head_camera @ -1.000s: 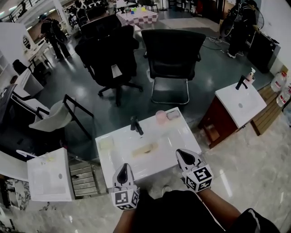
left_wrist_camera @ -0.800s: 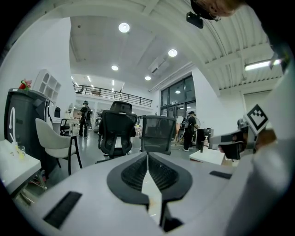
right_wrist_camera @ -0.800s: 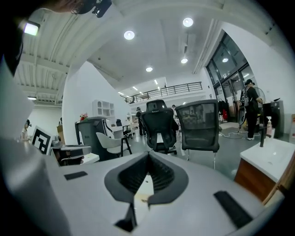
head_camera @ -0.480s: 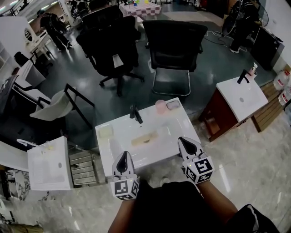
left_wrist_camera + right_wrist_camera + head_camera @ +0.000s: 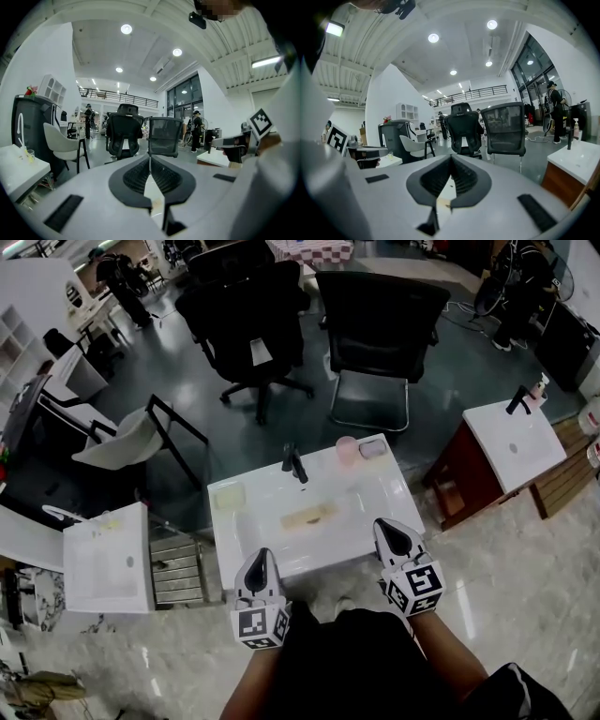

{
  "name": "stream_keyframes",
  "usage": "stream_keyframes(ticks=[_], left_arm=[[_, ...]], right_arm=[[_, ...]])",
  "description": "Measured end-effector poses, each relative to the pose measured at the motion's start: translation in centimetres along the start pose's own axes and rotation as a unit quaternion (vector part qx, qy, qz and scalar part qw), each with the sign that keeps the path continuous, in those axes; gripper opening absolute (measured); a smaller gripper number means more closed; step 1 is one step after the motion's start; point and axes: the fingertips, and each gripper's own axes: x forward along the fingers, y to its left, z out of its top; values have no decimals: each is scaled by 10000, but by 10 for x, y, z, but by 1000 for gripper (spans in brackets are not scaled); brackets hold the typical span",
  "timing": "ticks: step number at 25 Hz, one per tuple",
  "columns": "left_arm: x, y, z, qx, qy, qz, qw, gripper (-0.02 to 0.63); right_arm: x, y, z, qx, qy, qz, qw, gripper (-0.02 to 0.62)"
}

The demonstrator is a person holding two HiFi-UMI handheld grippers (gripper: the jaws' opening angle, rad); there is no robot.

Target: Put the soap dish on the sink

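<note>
A white sink (image 5: 366, 512) stands in front of me with a black faucet (image 5: 295, 463) at its far rim. A small grey rectangular dish (image 5: 372, 448) lies on the far right corner beside a pink cup (image 5: 347, 448). On the left ledge rests a pale yellow square piece (image 5: 228, 495). A tan object (image 5: 309, 516) lies in the basin. My left gripper (image 5: 260, 568) hovers at the sink's near edge, shut and empty, its tips meeting (image 5: 150, 157). My right gripper (image 5: 392, 532) hangs over the near right corner, also shut with nothing in it (image 5: 451, 157).
Two black office chairs (image 5: 380, 324) (image 5: 248, 320) stand beyond the sink, and a white chair (image 5: 131, 442) is at the left. Another white sink on a brown cabinet (image 5: 514, 442) is at the right, and a third white basin (image 5: 103, 563) at the left. People stand far back.
The head view has drifted, so the sink and chairs sit a little further right in the picture. Both grippers hold their places at the near edge, still shut.
</note>
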Motion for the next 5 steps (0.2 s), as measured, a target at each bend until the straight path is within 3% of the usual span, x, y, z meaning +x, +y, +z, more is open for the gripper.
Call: stream_keyframes(ticks=[5], left_arm=[[1, 15, -10, -50, 120, 160, 9998, 15]], right_arm=[[14, 0, -2, 13, -8, 60, 10000, -2]])
